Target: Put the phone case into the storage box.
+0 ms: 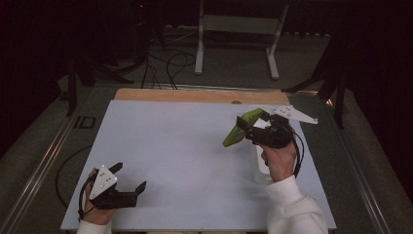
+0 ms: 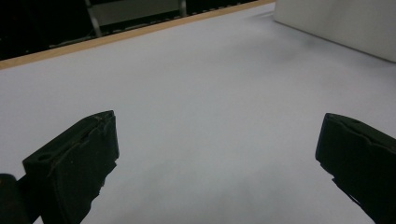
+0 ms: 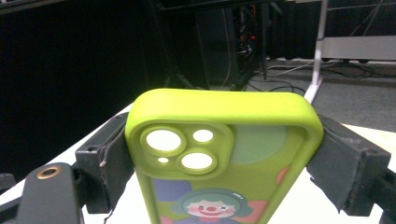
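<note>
both jaws of right gripper (image 3: 224, 163) clamp green phone case (image 3: 224, 154) edges.

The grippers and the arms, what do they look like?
Both the left gripper and the right gripper are black, each with two blocky jaws, a grey three-cornered plate on top and a black cable looping beside the hand. The jaw pads look scuffed. The person wears white sleeves.

We count one green phone case (image 3: 224, 158), with three round camera holes in its corner and one clown face printed on it. We see two grippers, the left gripper (image 1: 130, 178) and the right gripper (image 1: 252, 127), one white box (image 1: 259, 168), and one table (image 1: 180, 146) under it all.
</note>
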Motion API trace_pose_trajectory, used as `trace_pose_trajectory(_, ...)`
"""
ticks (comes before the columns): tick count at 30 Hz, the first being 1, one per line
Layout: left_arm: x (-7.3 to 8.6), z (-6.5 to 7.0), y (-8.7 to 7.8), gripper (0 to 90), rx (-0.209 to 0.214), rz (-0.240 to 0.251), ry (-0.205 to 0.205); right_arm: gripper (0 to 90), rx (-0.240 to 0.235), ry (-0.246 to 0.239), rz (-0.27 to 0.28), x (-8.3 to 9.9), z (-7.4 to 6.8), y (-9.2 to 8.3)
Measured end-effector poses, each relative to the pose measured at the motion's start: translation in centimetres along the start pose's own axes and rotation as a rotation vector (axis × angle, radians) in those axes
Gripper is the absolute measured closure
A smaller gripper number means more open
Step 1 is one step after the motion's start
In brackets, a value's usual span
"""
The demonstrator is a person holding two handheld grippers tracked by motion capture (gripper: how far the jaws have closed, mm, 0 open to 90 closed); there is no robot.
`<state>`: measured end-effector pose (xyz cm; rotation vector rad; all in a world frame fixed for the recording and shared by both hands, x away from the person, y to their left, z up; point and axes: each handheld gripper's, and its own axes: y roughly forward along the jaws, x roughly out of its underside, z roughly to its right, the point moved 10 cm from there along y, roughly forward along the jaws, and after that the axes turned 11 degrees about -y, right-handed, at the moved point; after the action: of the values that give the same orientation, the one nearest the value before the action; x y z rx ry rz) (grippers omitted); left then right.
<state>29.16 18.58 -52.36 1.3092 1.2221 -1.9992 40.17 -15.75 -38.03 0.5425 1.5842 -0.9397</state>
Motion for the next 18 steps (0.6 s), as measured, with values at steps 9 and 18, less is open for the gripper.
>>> trace_pose_trajectory(9,0.0,-0.1,-0.1,0.0,-0.002,0.008,0.003,15.5,0.035,0.021,0.013,-0.3,1.4,0.1)
trace_pose_trajectory(18,0.2,-0.4,0.0,0.1,-0.006,0.007,0.004,15.5,0.068,0.034,0.022,-0.7,2.7,0.6)
